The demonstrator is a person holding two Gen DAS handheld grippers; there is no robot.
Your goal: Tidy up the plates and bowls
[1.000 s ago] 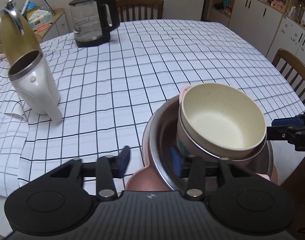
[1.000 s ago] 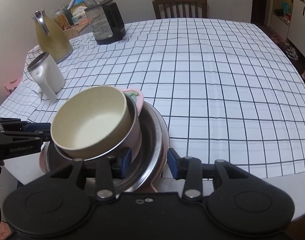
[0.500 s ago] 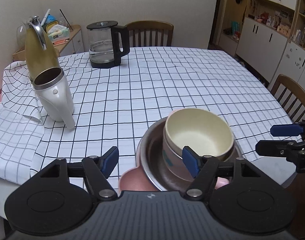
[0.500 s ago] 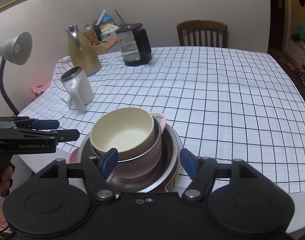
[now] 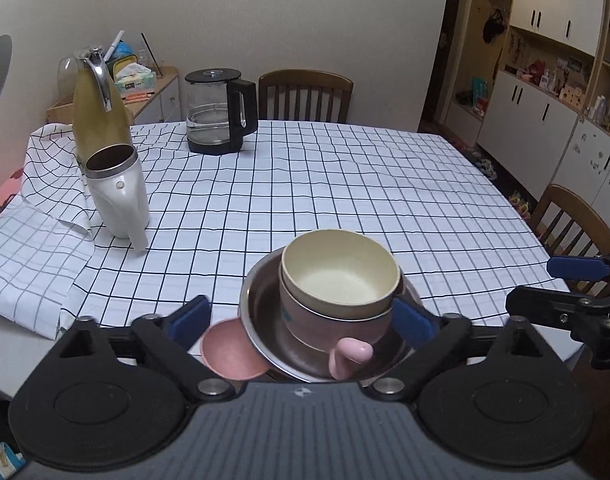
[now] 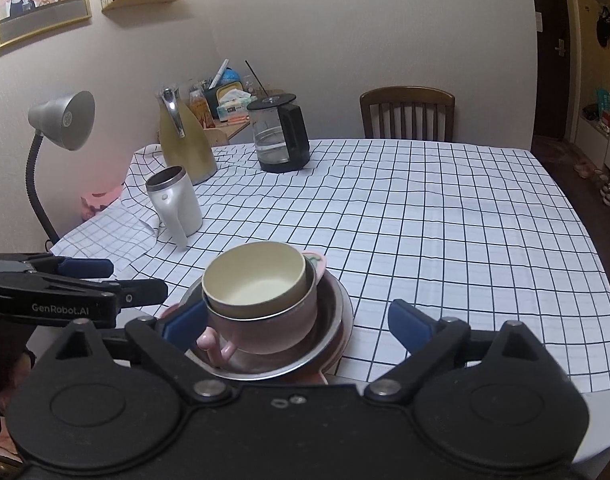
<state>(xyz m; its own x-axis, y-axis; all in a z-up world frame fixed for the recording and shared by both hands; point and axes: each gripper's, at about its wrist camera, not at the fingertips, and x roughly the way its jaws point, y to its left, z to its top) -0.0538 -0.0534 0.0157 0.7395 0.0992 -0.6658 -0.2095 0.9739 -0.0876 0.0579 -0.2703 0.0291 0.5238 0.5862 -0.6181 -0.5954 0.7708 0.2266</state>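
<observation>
A stack stands at the table's near edge: a cream bowl inside a pink handled bowl, inside a steel bowl, on a pink plate. My left gripper hovers above and behind the stack. Its jaws are opening, wide apart, and the pads touch nothing. The right gripper hangs over the same cream bowl and steel bowl from the other side, its jaws also opening and clear of the stack. Each gripper appears in the other's view, the right gripper and the left gripper.
On the checked tablecloth stand a white steel-rimmed mug, a yellow jug and a glass kettle at the far left. Wooden chairs stand around the table. A grey desk lamp is at the left and cabinets at the right.
Both grippers' jaws have spread much wider. Both have drawn back and up from the stack. The stack has stayed in place at the table edge.
</observation>
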